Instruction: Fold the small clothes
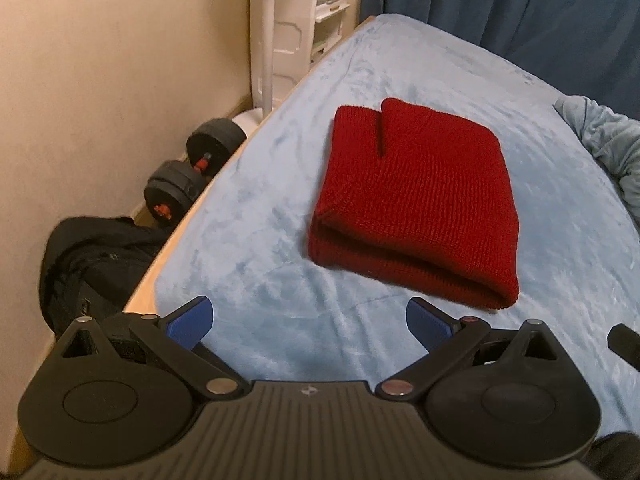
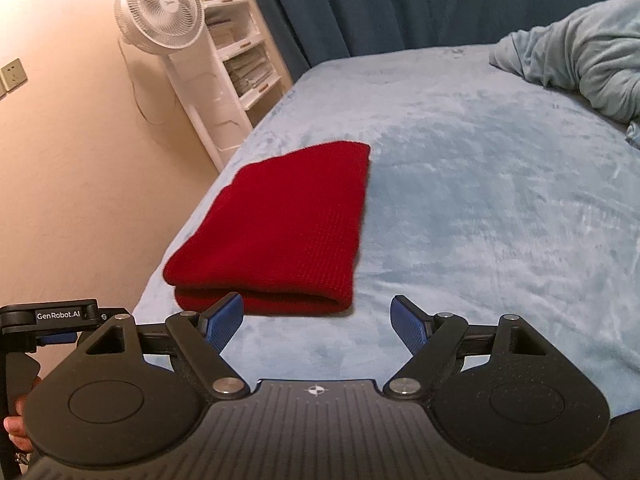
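Observation:
A red knitted garment [image 1: 416, 204] lies folded flat on the light blue bed cover [image 1: 280, 300], its thick folded edge towards me. My left gripper [image 1: 310, 324] hovers open just short of that edge, and nothing sits between its blue pads [image 1: 192, 322]. In the right wrist view the same red garment [image 2: 280, 232] lies ahead and to the left. My right gripper [image 2: 318, 326] is open too, its left pad [image 2: 224, 324] close to the garment's near edge without touching it. The left gripper's body [image 2: 48, 318] shows at that view's left edge.
Bunched pale blue bedding [image 2: 580, 52] lies at the bed's far right. Beside the bed's left wooden edge [image 1: 192, 216] are two dumbbells [image 1: 192, 176] and a dark bag [image 1: 88, 264] on the floor. A white fan [image 2: 160, 16] and white shelves [image 2: 236, 52] stand by the wall, dark curtains [image 2: 400, 4] behind.

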A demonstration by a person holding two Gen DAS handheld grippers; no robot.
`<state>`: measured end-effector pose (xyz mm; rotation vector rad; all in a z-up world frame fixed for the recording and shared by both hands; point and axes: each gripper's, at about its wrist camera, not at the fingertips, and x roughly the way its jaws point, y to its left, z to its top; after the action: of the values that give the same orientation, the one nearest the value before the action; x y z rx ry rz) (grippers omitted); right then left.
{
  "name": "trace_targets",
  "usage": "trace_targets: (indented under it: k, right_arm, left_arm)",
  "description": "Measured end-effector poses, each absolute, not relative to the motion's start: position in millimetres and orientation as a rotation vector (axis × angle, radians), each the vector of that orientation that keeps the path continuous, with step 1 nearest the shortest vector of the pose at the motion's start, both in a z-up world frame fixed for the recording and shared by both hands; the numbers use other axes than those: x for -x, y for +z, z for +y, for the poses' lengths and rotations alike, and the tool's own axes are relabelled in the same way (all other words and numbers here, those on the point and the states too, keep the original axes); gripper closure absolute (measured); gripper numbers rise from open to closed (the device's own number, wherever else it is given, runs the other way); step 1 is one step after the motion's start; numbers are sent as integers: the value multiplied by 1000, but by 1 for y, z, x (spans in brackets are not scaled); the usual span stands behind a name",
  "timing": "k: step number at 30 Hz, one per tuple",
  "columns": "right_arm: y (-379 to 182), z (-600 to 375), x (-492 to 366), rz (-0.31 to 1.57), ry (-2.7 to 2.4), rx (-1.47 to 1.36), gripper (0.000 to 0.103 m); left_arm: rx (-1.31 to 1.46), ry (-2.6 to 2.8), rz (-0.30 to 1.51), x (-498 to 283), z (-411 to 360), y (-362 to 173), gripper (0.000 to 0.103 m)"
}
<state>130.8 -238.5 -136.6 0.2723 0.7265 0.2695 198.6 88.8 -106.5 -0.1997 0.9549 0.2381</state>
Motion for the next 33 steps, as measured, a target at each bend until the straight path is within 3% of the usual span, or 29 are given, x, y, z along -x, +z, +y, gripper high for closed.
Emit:
trace_targets:
  k: [9,33]
  right_arm:
    - [-153,-276,-205,802,208,-448,19]
    - [-191,-298,-364,924,232,-430,13]
  left_arm:
    - [372,248,984,-236,89,-127,0]
    - [572,353,1049,-289,116,-171,0]
